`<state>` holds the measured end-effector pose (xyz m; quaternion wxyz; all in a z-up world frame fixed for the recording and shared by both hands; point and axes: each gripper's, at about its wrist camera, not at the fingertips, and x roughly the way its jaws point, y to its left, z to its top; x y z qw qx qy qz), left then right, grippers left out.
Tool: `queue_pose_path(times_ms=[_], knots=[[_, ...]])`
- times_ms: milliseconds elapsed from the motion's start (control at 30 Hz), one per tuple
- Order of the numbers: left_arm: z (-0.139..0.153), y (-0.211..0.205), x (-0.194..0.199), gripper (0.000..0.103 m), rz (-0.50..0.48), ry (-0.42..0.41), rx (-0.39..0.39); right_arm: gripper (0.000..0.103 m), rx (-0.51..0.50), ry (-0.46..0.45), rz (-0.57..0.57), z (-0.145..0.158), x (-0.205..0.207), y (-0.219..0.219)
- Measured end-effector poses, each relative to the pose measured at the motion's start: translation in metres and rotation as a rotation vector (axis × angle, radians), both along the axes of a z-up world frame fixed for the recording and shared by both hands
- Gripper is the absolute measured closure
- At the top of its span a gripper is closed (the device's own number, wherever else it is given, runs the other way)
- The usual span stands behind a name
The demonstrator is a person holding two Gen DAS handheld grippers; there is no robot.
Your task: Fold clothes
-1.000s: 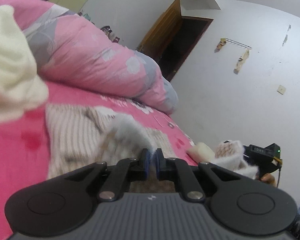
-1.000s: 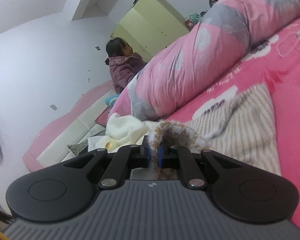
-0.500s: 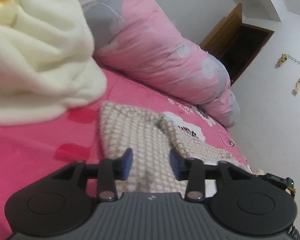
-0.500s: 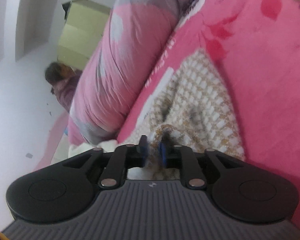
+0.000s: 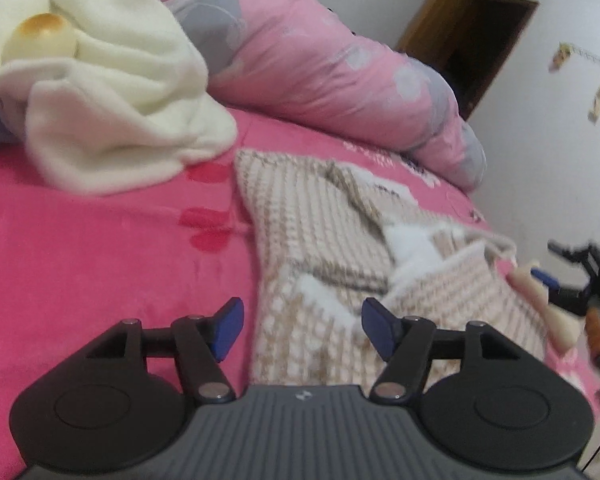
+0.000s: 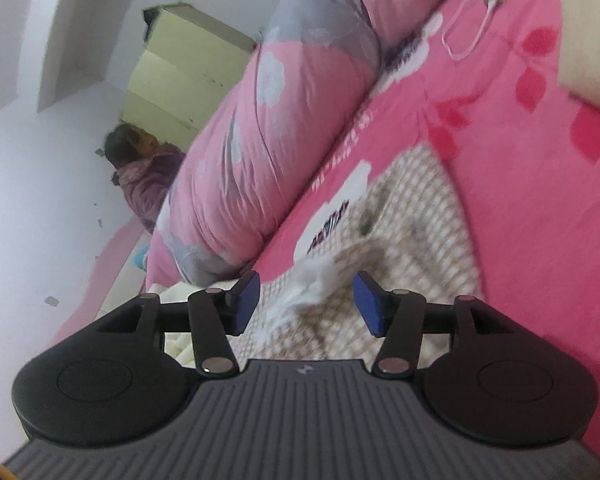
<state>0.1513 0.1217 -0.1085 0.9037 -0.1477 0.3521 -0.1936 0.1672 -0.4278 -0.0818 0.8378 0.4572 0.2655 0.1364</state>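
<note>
Pink bedding [image 5: 100, 264] fills your working surface, with a long rolled quilt [image 5: 320, 68] lying across the far side from 11 to 2 o'clock in the left view; beyond it you have white walls, a wooden door [image 5: 440, 28] and, in the right view, a yellow-green wardrobe [image 6: 180, 80] with a person [image 6: 144, 172] sitting near it at 10 o'clock

Your cream blanket [image 5: 108, 92] sits bunched at 10 o'clock, well apart from the job

Your beige knitted sweater [image 5: 320, 248] lies on the bed straight ahead, toward 1 o'clock, with parts of it already lapped over the body and white lining showing at the overlap; the bundle looks loose and uneven, so I judge a fold is laid but it may want squaring or another fold, though one moment cannot settle that

Your left gripper [image 5: 302, 330] hangs just over the sweater's near edge, fingers spread wide and holding nothing

Your right gripper [image 6: 306, 304] is spread wide too, gripping nothing, with a white tuft of the sweater lying between the fingers
</note>
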Motion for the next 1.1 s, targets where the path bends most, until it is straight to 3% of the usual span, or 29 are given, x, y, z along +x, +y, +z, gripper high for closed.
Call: queue_pose_path(times_ms=[67, 133, 267, 467, 733, 1100], knots=[[-0.003, -0.005, 0.001, 0.037, -0.007, -0.002, 0.033, 0.046, 0.02, 0.061, -0.011, 0.001, 0.008, 0.008], [-0.007, -0.01, 0.005, 0.038, -0.024, 0.009, 0.047, 0.046, 0.104, 0.133, -0.058, -0.004, 0.018, 0.008], [-0.014, -0.017, 0.009, 0.048, -0.06, 0.011, 0.077, 0.043, 0.242, 0.239, -0.137, -0.014, 0.033, 0.004], [-0.021, -0.014, 0.016, 0.062, -0.059, 0.03, 0.064, 0.039, 0.211, 0.38, -0.175, -0.017, 0.067, 0.014], [-0.021, -0.02, 0.014, 0.065, -0.11, -0.016, 0.117, 0.039, 0.093, 0.476, -0.114, -0.018, 0.099, 0.037], [-0.015, -0.022, 0.009, 0.072, -0.153, -0.084, 0.177, 0.053, 0.056, 0.484, -0.146, -0.026, 0.108, 0.04]])
